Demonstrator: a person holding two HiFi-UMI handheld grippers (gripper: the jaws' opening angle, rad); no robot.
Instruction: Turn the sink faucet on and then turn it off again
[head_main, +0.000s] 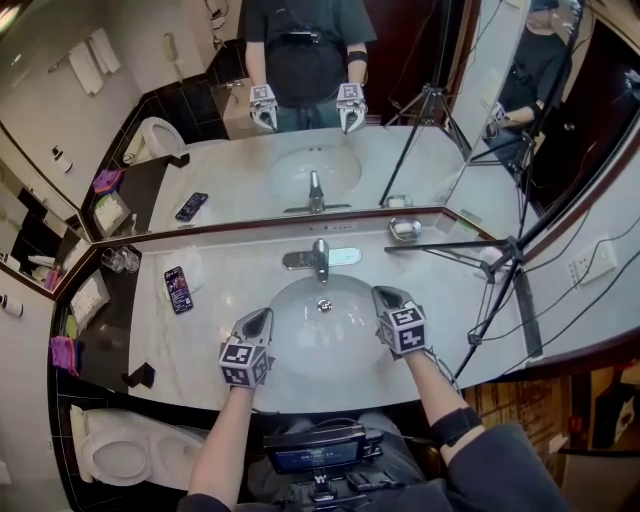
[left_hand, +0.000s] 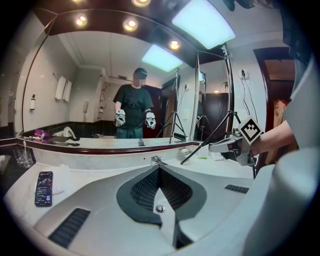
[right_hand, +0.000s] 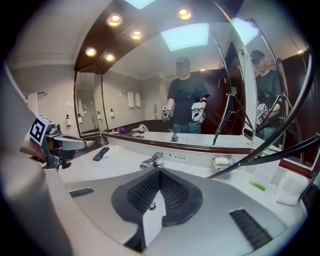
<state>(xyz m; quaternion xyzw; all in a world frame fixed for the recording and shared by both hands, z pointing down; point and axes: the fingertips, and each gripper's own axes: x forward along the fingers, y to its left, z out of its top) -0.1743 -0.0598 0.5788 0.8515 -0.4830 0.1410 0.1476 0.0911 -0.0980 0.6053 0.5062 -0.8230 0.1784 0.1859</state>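
Note:
The chrome faucet (head_main: 320, 258) stands behind the white basin (head_main: 325, 345), its lever pointing along the counter; I see no stream under the spout. Both grippers hover over the basin's near half, short of the faucet. My left gripper (head_main: 263, 318) is on the left with its jaws shut and nothing between them. My right gripper (head_main: 384, 296) is on the right, also shut and empty. In the left gripper view the faucet (left_hand: 157, 160) shows just beyond the closed tips (left_hand: 159, 170). In the right gripper view the faucet (right_hand: 152, 160) lies ahead of the closed tips (right_hand: 159, 172).
A phone (head_main: 178, 289) lies on the marble counter at the left, drinking glasses (head_main: 120, 261) beyond it. A soap dish (head_main: 405, 229) sits at the back right. A black tripod leg (head_main: 470, 245) crosses the counter's right side. The mirror rises right behind the faucet.

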